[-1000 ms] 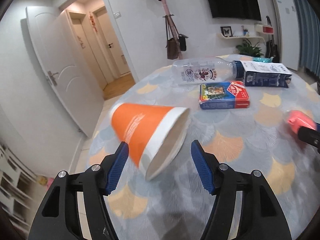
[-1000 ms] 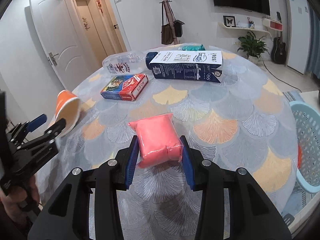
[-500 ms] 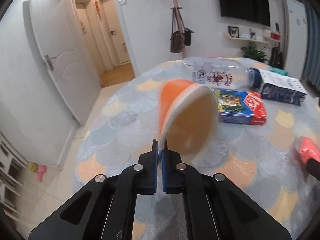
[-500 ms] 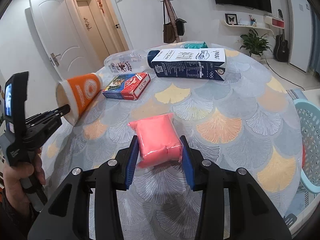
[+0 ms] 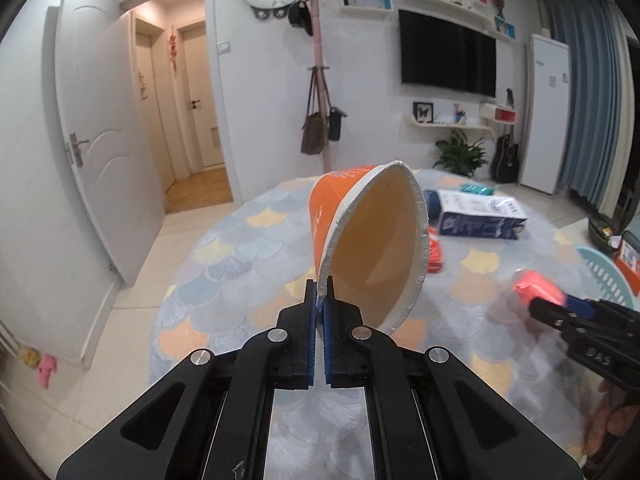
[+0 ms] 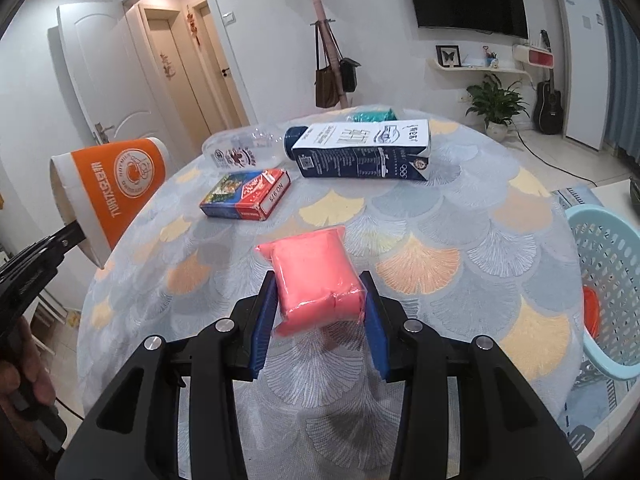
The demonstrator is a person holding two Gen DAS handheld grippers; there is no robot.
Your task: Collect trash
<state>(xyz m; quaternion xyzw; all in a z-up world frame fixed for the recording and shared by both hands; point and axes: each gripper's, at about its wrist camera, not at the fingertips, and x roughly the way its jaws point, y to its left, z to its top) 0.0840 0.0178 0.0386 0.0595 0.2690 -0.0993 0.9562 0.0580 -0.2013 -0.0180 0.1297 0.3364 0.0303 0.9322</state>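
Left gripper [image 5: 319,300] pinches rim of orange paper cup [image 5: 366,236], lifted above tabletop [image 6: 440,216]. Right gripper [image 6: 318,308] clamps pink packet [image 6: 314,280], off the tabletop, near blue basket [image 6: 612,280].

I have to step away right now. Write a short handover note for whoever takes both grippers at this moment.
Left gripper: shut on the rim of the orange paper cup, lifted off the table.
Right gripper: shut on the pink packet, held above the table.
On the table: milk carton, plastic bottle, card box, teal packet.
Basket stands to the right, something orange inside.
Left: drop both held items in the basket, then collect the rest.
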